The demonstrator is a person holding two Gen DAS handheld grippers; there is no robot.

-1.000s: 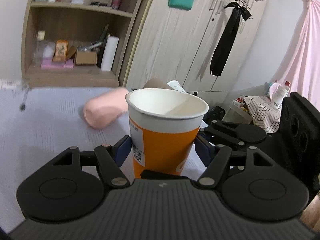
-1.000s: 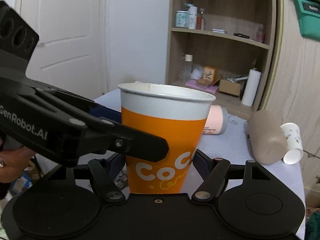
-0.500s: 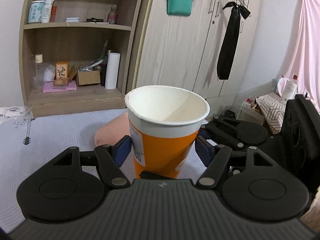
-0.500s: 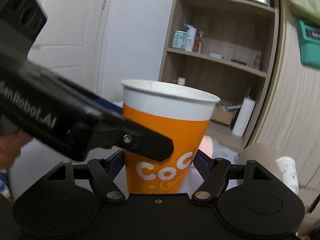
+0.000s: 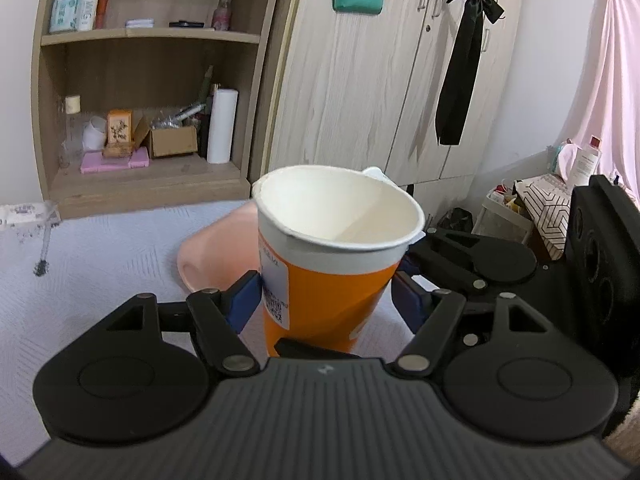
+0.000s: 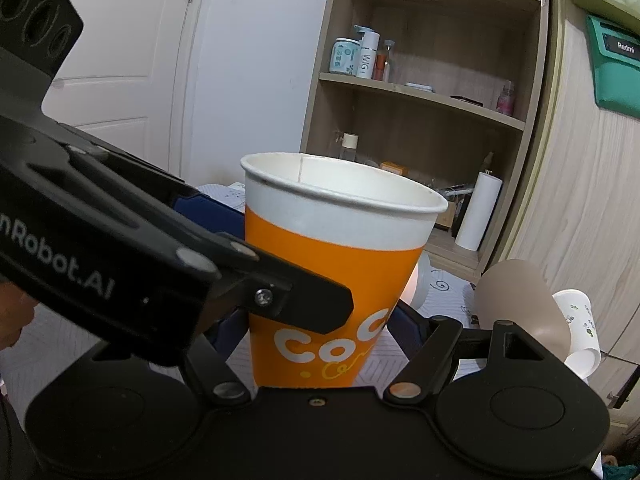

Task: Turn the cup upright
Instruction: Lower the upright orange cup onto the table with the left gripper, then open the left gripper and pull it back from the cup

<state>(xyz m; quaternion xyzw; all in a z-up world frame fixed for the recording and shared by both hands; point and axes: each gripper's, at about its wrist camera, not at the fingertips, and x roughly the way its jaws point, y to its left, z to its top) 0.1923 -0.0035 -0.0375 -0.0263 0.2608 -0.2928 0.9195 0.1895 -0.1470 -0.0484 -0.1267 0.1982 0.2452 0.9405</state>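
Pink cup [image 5: 208,256] behind orange cup [image 5: 332,280]

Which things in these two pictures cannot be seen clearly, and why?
- Base of the orange cup: hidden in both views by the gripper bodies, so contact with the table cannot be told.
- Printed word on the cup: cut off by the left gripper in the right view.
- Brown cup: blurred.
- Shelf bottle labels: too small.

cup [image 5: 332,264] between both grippers' fingers [image 5: 244,300], shelf [image 5: 148,184] behind
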